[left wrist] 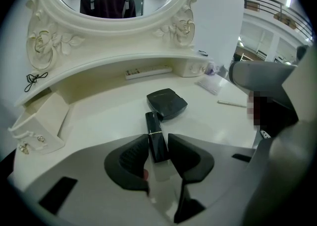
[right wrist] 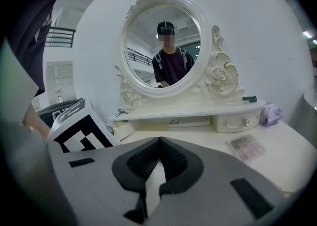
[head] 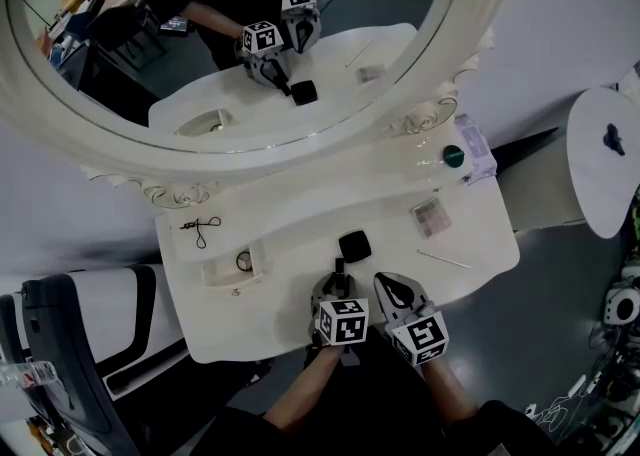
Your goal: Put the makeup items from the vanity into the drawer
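**Left gripper** [left wrist: 158, 148]: jaws closed on the lower half of the lipstick, one pad against each long side.

**Lipstick** [left wrist: 155, 131]: black tube with a thin pale band. It lies flat on the vanity surface [head: 300, 314] and points away from the jaws. Its far end touches the compact.

**Compact** [left wrist: 167, 103]: black, squarish, lid shut. It lies just beyond the lipstick, near the middle of the surface.

**Right gripper** [right wrist: 159, 143]: jaws closed together with nothing between them. It is held above the front edge, just right of the left gripper.

**Eyeshadow palette** [head: 430, 214]: clear-lidded, on the right part of the surface, well apart from both grippers.

**Thin stick** [head: 443, 260]: pale, lying near the palette on its front side.

**Drawer** [head: 235, 262]: pulled open at the left end of the vanity, with a small dark ring inside.

**Black cord** [head: 203, 229]: on the shelf behind the drawer.

**Mirror** [head: 250, 44]: oval, white carved frame.
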Available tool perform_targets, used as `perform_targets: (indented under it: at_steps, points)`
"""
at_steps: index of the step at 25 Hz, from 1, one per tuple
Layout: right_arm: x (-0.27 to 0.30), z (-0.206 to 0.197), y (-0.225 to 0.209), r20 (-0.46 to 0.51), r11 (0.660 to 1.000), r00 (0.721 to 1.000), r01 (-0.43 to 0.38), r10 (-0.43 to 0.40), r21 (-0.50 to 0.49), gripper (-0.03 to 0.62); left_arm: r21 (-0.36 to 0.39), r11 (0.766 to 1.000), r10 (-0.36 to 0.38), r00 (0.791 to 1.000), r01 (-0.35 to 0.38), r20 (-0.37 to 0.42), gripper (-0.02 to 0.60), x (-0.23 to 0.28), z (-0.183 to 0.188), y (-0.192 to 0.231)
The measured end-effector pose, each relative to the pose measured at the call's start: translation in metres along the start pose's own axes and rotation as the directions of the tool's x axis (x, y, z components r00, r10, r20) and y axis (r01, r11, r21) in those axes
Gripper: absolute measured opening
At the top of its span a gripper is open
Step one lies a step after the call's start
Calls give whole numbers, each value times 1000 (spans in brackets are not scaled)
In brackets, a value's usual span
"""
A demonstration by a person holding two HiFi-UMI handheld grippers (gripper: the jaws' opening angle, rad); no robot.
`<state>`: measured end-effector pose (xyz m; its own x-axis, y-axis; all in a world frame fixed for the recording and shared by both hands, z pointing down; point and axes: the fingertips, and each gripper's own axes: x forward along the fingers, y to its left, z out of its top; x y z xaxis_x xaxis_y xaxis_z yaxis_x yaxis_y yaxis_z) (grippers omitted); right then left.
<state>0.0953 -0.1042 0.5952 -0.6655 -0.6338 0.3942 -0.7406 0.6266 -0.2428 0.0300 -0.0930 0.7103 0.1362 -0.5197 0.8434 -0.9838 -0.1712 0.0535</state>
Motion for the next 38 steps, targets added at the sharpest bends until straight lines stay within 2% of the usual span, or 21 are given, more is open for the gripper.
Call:
perform_targets:
  at_steps: [3, 10, 14, 25, 31, 38]
  points:
    - [0, -1, -1, -3, 1000, 1000, 3, -3, 0, 23, 4, 1000, 5, 1000, -5, 3, 112, 0, -1, -2]
    - [-2, -3, -2, -6, 1000, 1000, 8, -8, 5, 23, -12, 1000, 1, 1000, -1, 3, 107, 1, -1, -2]
    - [-3, -2, 0, -4, 1000, 1000, 10, -10, 4, 23, -46, 999, -13, 1000, 14, 9, 106, -3, 0, 1]
    - [0, 12, 13, 31, 1000, 999, -5, 5, -6, 23, -97, 995, -5, 990, 19, 138, 106, -36, 25, 21]
    - [1, 27, 24, 67, 1000, 998, -14, 15, -8, 23, -85, 995, -25, 974, 45, 227, 106, -63, 45, 25]
    - [0, 48, 35, 118, 1000, 993, -19, 20, -7, 23, -73, 992, -68, 931, 100, 358, 106, -102, 71, 28]
